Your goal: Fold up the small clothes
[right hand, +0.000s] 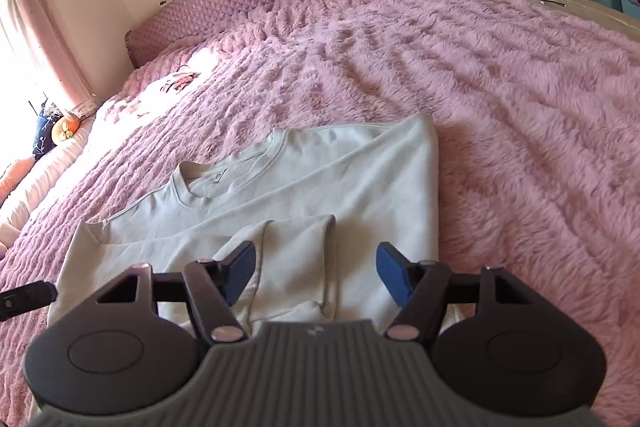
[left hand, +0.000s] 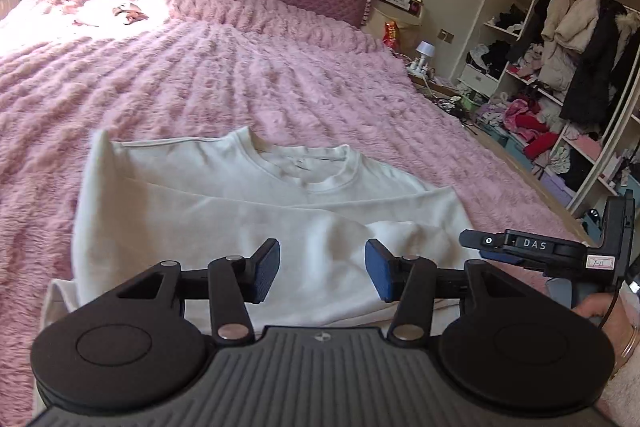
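left gripper hovering open, holding nothing | right gripper gaping empty over white sweatshirt | risk: folded sleeves slipping apart if a pad is snagging them on the fluffy bed

White, long-sleeved, crew-neck knit sweatshirt, lying flat and partly folded on the fluffy pink bedspread near the bed's foot edge, round neckline toward the headboard, both sides turned inward, one sleeve laid lengthwise down its middle.
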The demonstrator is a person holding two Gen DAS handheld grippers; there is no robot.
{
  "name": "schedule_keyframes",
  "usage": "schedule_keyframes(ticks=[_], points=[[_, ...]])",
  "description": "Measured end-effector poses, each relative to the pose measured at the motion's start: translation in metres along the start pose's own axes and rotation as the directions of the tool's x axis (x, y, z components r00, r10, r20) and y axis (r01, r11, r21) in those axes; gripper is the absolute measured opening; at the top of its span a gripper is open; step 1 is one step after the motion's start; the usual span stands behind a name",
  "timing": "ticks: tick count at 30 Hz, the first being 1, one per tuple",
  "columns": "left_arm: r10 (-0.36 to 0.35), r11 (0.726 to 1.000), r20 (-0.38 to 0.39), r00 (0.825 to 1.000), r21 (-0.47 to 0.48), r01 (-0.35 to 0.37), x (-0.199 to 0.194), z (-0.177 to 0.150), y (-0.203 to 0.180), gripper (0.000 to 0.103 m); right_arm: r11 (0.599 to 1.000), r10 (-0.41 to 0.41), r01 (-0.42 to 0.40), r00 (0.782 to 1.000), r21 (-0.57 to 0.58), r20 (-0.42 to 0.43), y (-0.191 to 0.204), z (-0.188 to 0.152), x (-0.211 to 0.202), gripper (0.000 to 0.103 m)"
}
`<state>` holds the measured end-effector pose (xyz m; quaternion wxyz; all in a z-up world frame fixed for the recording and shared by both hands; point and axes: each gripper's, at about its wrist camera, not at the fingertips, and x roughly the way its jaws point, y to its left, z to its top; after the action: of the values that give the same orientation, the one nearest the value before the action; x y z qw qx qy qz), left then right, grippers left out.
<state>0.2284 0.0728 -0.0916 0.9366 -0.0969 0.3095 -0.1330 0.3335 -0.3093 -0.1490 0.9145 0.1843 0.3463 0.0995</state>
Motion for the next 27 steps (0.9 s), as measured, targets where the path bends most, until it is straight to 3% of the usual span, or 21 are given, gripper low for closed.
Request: schedule_keyframes(ticks=[2, 5, 7, 9, 13, 17, 18, 20, 21, 22, 23, 24, 26, 27], points=[[0.1, 0.995, -0.001, 0.995, 0.029, -0.1, -0.015, 0.0, 0.029, 0.058, 1.0, -0.005, 0.005, 1.0, -0.003, -0.004, 0.003, 0.003, 0.017, 0.064], [0.249, 0.965, -0.011, 0.968, 0.09, -0.247, -0.027, -0.006, 0.065, 0.058, 1.0, 0.001, -0.001, 0.999, 0.024, -0.039, 0.006, 0.006, 0.04, 0.065], [0.311, 0.943, -0.021, 0.95, 0.128, -0.306, -0.026, -0.012, 0.081, 0.058, 1.0, -0.017, 0.018, 0.998, 0.013, -0.057, 0.01, 0.005, 0.05, 0.068], [0.336, 0.93, -0.053, 0.94, 0.176, -0.322, -0.019, -0.017, 0.092, 0.055, 1.0, -0.021, 0.022, 0.998, 0.012, -0.058, 0.013, 0.004, 0.055, 0.068], [0.311, 0.923, -0.094, 0.946, 0.268, -0.277, -0.001, -0.034, 0.095, 0.053, 1.0, -0.021, 0.022, 0.998, 0.012, -0.063, 0.02, 0.003, 0.058, 0.068], [0.348, 0.873, -0.072, 0.935, 0.39, -0.294, 0.015, -0.04, 0.089, 0.053, 0.999, -0.036, 0.034, 0.997, -0.027, -0.074, 0.027, 0.002, 0.06, 0.066], [0.353, 0.859, -0.061, 0.934, 0.416, -0.297, 0.019, -0.04, 0.088, 0.053, 0.999, -0.038, 0.036, 0.996, -0.032, -0.077, 0.028, 0.002, 0.061, 0.062], [0.351, 0.832, -0.043, 0.935, 0.472, -0.291, 0.026, -0.04, 0.083, 0.048, 0.998, -0.044, 0.04, 0.994, -0.045, -0.095, 0.029, 0.002, 0.064, 0.043], [0.345, 0.822, -0.038, 0.938, 0.494, -0.283, 0.028, -0.039, 0.081, 0.038, 0.997, -0.05, 0.044, 0.994, -0.055, -0.1, 0.031, 0.002, 0.065, 0.04], [0.336, 0.816, -0.038, 0.941, 0.511, -0.271, 0.03, -0.039, 0.079, 0.02, 0.997, -0.047, 0.04, 0.994, -0.064, -0.102, 0.032, 0.001, 0.065, 0.031], [0.318, 0.818, -0.053, 0.947, 0.521, -0.245, 0.033, -0.04, 0.079, 0.01, 0.997, -0.043, 0.036, 0.993, -0.071, -0.107, 0.032, 0.001, 0.065, 0.02], [0.302, 0.828, -0.067, 0.951, 0.512, -0.227, 0.035, -0.04, 0.08, 0.004, 0.996, -0.041, 0.032, 0.993, -0.079, -0.106, 0.034, 0.001, 0.064, 0.016], [0.312, 0.831, -0.04, 0.949, 0.495, -0.252, 0.033, -0.041, 0.081, 0.003, 0.995, -0.048, 0.04, 0.995, -0.089, -0.089, 0.037, 0.003, 0.06, 0.001], [0.333, 0.827, -0.008, 0.943, 0.482, -0.288, 0.029, -0.042, 0.081, 0.003, 0.995, -0.048, 0.041, 0.996, -0.086, -0.077, 0.037, 0.004, 0.057, 0.001]])
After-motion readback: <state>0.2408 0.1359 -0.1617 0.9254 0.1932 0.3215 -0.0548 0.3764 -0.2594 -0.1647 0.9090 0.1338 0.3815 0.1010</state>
